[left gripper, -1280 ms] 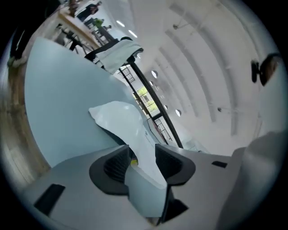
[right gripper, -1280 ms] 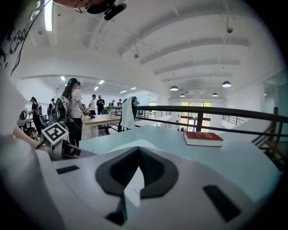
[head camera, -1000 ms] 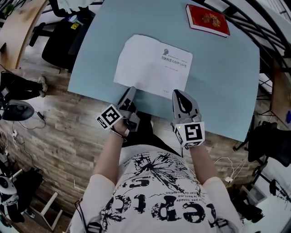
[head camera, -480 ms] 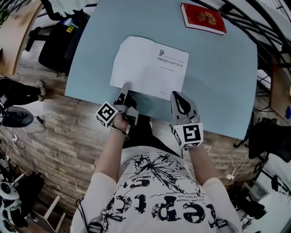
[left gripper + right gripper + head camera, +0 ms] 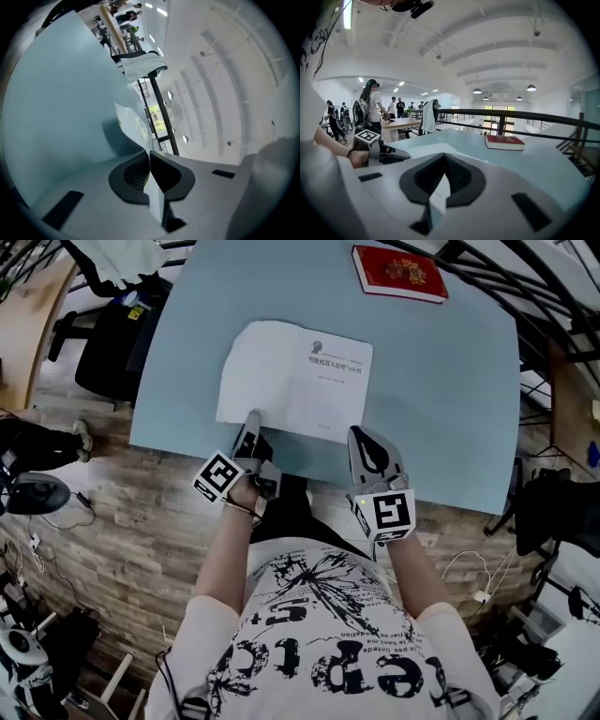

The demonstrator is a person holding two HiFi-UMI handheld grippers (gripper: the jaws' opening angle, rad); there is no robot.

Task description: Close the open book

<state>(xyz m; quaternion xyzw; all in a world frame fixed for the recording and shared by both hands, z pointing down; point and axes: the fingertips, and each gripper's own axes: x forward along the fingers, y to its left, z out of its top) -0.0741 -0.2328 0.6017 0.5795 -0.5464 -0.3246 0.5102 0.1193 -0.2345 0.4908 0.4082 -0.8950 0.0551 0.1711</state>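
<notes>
1. Book (image 5: 295, 381) lies flat on the pale blue table (image 5: 441, 409), towards the person's edge and left of centre. It shows one white face with a small printed title. No raised leaf shows from the head view, so I cannot tell whether a page is left to turn.
2. It looks light and thin, with soft paper leaves that would bend or crease rather than lift as a board. The smooth table would probably let it slide under a sideways push. The free near edge or a near corner looks like the best place to hold it, pinching shallowly while the other tool pins it down.
3. A red book (image 5: 398, 273) sits well apart at the far edge, closed and out of the way.
4. The right gripper (image 5: 356, 432) has its jaws pressed together. Its tip is just beside the white book's near right corner.
5. The left gripper (image 5: 251, 416) is also clenched, with its tip at the book's near left edge. I cannot tell whether any paper is caught between the jaws.
6. A second ago the left tip lay on bare table just short of that edge. It has since crept forward to meet it, while the right gripper has barely shifted against the book.
</notes>
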